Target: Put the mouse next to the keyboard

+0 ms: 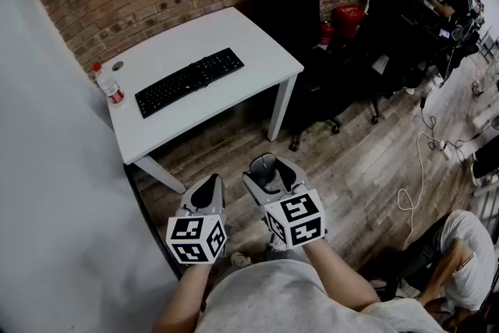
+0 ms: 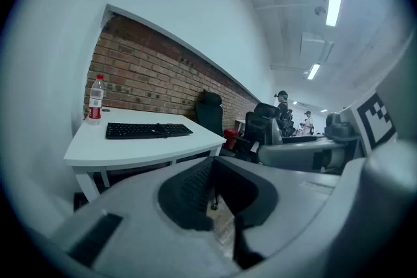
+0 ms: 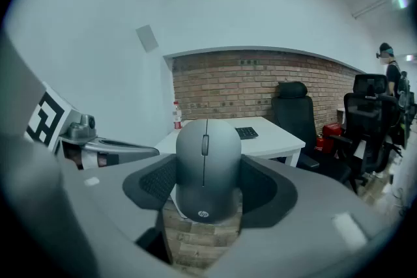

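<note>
Just one mouse (image 3: 205, 169), one keyboard (image 1: 189, 80).

In the right gripper view the mouse (image 3: 207, 169) is hiding most of the keyboard (image 3: 246, 133); only its right end is showing. The bottle (image 1: 108, 84) label is reading too small. The picture's edge is cutting off the near-right person (image 1: 468, 246).

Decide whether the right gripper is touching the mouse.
Touching. The right gripper view shows the mouse pinched between the pads of the right gripper, with no gap on either side.
</note>
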